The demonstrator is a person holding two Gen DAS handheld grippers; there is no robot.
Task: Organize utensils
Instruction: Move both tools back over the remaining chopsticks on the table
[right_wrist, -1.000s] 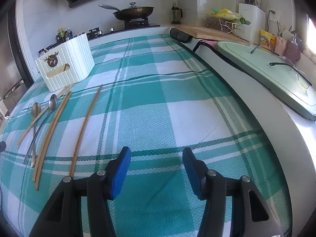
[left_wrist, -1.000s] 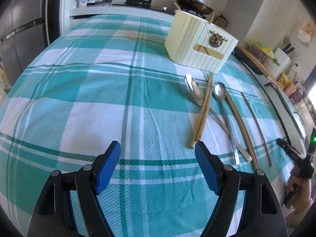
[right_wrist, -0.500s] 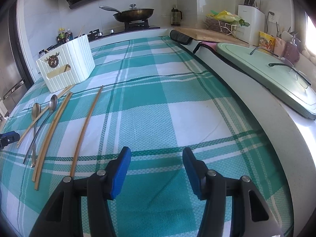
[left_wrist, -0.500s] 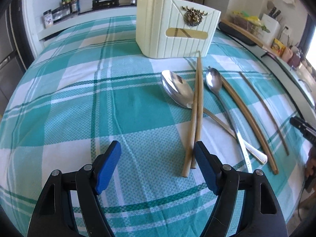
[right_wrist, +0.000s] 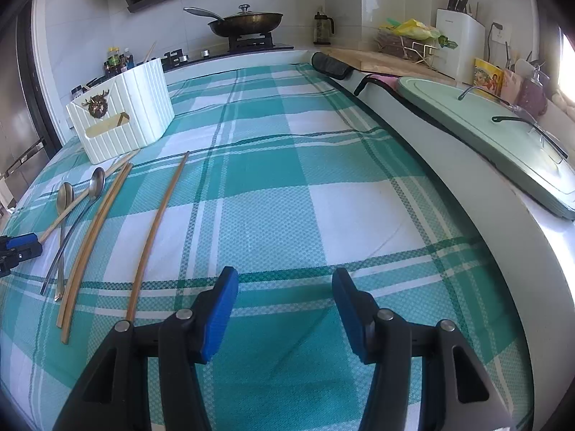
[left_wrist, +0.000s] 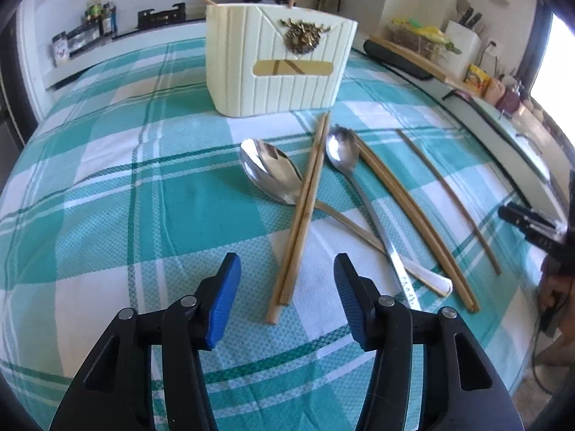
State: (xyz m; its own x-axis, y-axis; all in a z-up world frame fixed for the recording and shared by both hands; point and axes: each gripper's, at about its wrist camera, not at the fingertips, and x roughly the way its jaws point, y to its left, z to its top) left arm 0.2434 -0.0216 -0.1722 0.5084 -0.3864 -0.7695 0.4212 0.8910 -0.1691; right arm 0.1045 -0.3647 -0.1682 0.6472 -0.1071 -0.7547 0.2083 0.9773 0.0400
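Observation:
A cream ribbed utensil holder (left_wrist: pixel 276 64) stands on the teal plaid cloth; it also shows in the right wrist view (right_wrist: pixel 122 115). In front of it lie a pair of wooden chopsticks (left_wrist: pixel 302 215), a wide spoon (left_wrist: pixel 269 172), a slim spoon (left_wrist: pixel 345 154), a second chopstick pair (left_wrist: pixel 413 215) and a single chopstick (left_wrist: pixel 449 201). My left gripper (left_wrist: pixel 285 298) is open, its jaws either side of the near ends of the first pair. My right gripper (right_wrist: pixel 284 309) is open and empty over bare cloth, right of the single chopstick (right_wrist: pixel 158 230).
A stove with a lidded wok (right_wrist: pixel 248 21) is behind the table. A green lid (right_wrist: pixel 496 136) lies on the counter to the right, with a knife block (right_wrist: pixel 460 39) beyond. The left gripper's tip (right_wrist: pixel 18 248) shows at the right wrist view's left edge.
My left gripper has moved forward and right toward the utensils, so the first chopstick pair now lies between its open jaws. The right gripper has stayed still.

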